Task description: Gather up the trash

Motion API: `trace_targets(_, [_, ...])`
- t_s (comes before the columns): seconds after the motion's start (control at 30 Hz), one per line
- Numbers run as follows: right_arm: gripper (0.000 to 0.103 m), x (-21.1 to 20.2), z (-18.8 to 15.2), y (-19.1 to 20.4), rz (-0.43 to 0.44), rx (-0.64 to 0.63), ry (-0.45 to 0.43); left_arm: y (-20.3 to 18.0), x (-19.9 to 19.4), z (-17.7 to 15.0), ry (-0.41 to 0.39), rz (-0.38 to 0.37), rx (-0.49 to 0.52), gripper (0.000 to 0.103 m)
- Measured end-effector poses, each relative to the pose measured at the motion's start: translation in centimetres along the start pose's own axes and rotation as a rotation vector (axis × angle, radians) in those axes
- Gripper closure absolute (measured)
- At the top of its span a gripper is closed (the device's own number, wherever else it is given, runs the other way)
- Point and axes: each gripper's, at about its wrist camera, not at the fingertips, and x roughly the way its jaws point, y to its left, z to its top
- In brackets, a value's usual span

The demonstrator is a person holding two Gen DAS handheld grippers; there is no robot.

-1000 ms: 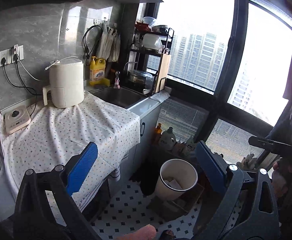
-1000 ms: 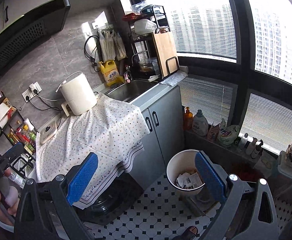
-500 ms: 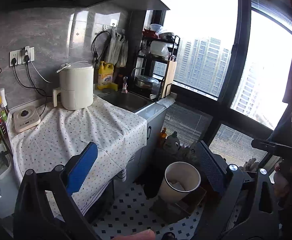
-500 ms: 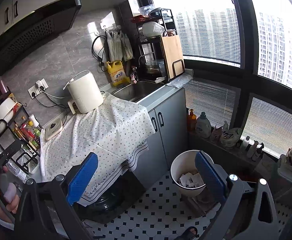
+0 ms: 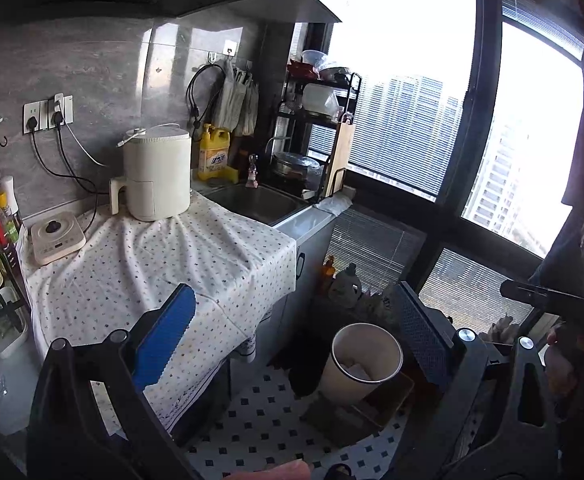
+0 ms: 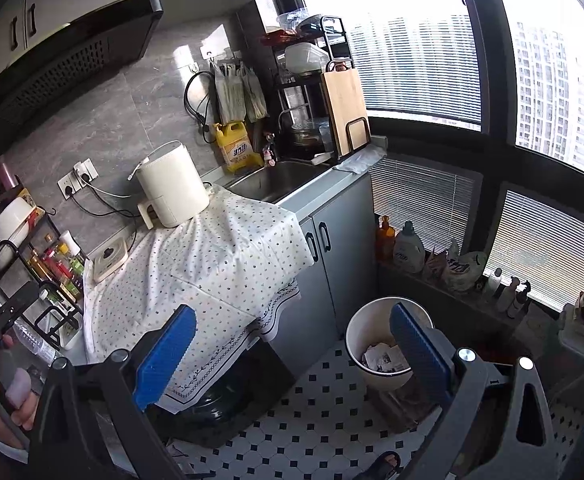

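Note:
A white round trash bin [image 6: 372, 328] stands on the tiled floor beside the grey cabinet, with crumpled paper [image 6: 384, 358] inside; the left wrist view shows the same bin [image 5: 366, 364] with white paper in it. My left gripper [image 5: 292, 326] is open and holds nothing, high above the floor between the counter and the bin. My right gripper [image 6: 292, 340] is open too, its right pad overlapping the bin's rim in view. No trash shows on the dotted cloth [image 6: 211, 264] that covers the counter.
A white appliance [image 5: 157, 172] and a small scale [image 5: 55, 236] sit on the cloth. The sink [image 5: 255, 200], yellow detergent jug [image 5: 213, 158] and dish rack [image 5: 316, 128] are behind. Bottles [image 6: 410, 248] line the window ledge. A bottle rack [image 6: 51, 268] stands left.
Both grippers have risen and pulled back a little, so the counter and bin sit lower and smaller in view. Neither gripper's opening changed.

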Motion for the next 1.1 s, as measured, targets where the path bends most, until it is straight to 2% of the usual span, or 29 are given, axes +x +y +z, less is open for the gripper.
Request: trace_targets(1.1, [0.008, -0.8, -0.1, 0.5, -0.046, 0.002, -0.011, 1.5, 0.8, 0.4, 0.006, -0.056, -0.007, 0.006])
